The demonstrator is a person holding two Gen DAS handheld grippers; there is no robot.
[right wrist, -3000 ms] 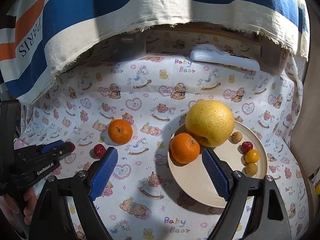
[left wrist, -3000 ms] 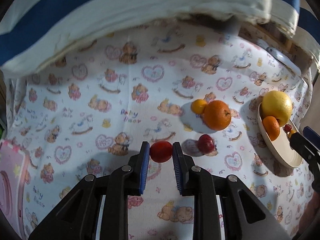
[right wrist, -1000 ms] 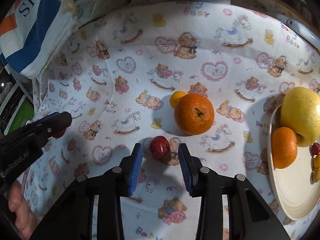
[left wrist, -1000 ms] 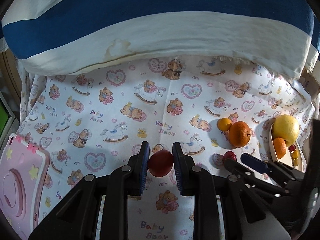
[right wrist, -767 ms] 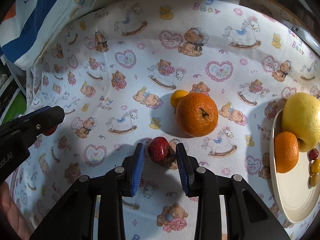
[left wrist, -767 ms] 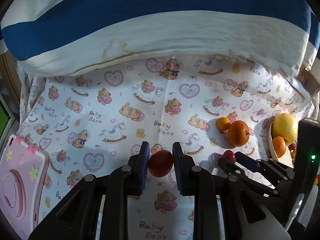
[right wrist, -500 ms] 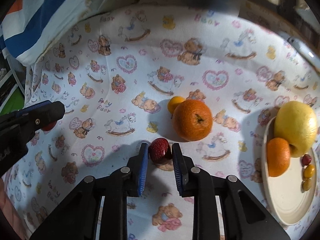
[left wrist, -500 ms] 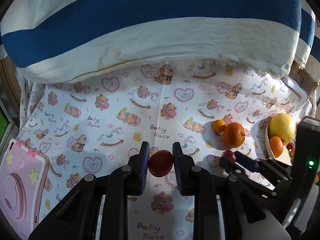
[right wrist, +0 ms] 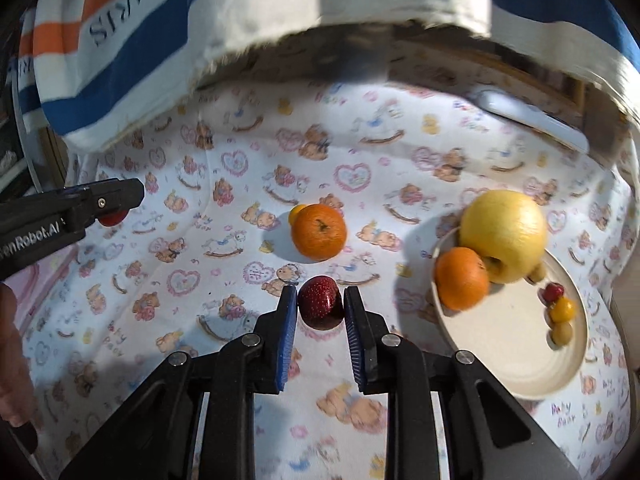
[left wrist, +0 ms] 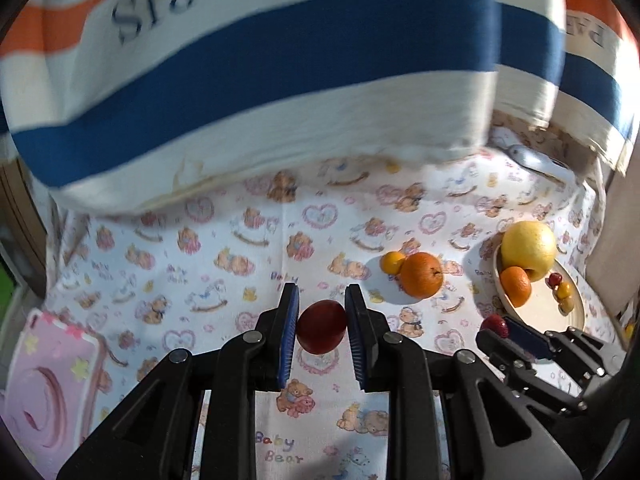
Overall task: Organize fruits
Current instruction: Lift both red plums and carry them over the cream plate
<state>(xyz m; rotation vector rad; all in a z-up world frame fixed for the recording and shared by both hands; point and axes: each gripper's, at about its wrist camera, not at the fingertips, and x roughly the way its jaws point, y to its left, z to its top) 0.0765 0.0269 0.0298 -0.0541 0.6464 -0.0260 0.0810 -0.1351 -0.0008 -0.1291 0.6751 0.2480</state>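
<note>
A striped blue, white and orange towel [left wrist: 280,64] printed "PARIS" hangs over the far side and cuts off the back of the teddy-bear print cloth [left wrist: 224,256] that covers the surface; a white object [right wrist: 532,116] lies half hidden under its edge, too blurred to name. At lower left a pink panel [left wrist: 44,384] runs out of the left wrist view. The cream plate [right wrist: 516,360] at right carries a large yellow pomelo-like fruit [right wrist: 503,234], with an orange [right wrist: 461,278] touching it and three small fruits, red, yellow and olive [right wrist: 560,312], near the rim; a further small one behind the yellow fruit is mostly hidden. On the cloth, well left of the plate, sits a loose orange [right wrist: 319,231], with a small yellow-orange fruit [left wrist: 391,262] partly concealed behind it. The left gripper [left wrist: 322,318] is clamped on a smooth dark red round fruit [left wrist: 321,326], lifted clear of the cloth. The right gripper [right wrist: 320,310] has its blue pads pinching a strawberry [right wrist: 320,300], though whether it rests on the cloth is unclear.
</note>
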